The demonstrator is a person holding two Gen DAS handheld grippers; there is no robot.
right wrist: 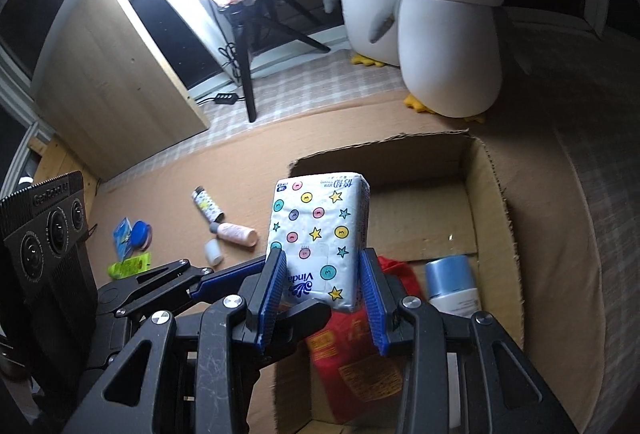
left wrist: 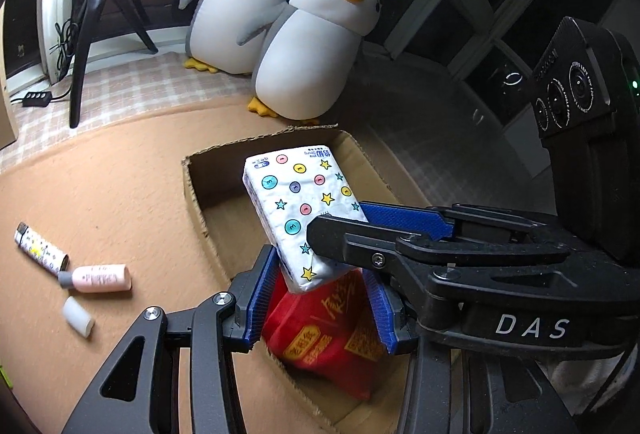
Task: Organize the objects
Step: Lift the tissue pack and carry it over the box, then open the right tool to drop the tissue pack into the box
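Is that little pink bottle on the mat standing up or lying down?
Lying down. The pink bottle rests on its side on the mat, grey neck bare; a white cap lies loose beside it.

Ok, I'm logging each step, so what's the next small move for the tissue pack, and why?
Probably lower the tissue pack into the cardboard box and release. The right gripper holds it above the box's open floor, while the left gripper holds the red packet below it, so set the pack on the bare floor farther in.

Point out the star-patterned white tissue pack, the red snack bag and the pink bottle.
Star-patterned white tissue pack (right wrist: pixel 318 234), right wrist view, front face.
Red snack bag (left wrist: pixel 328 338), left wrist view, front panel.
Pink bottle (left wrist: pixel 102 278), left wrist view, body.
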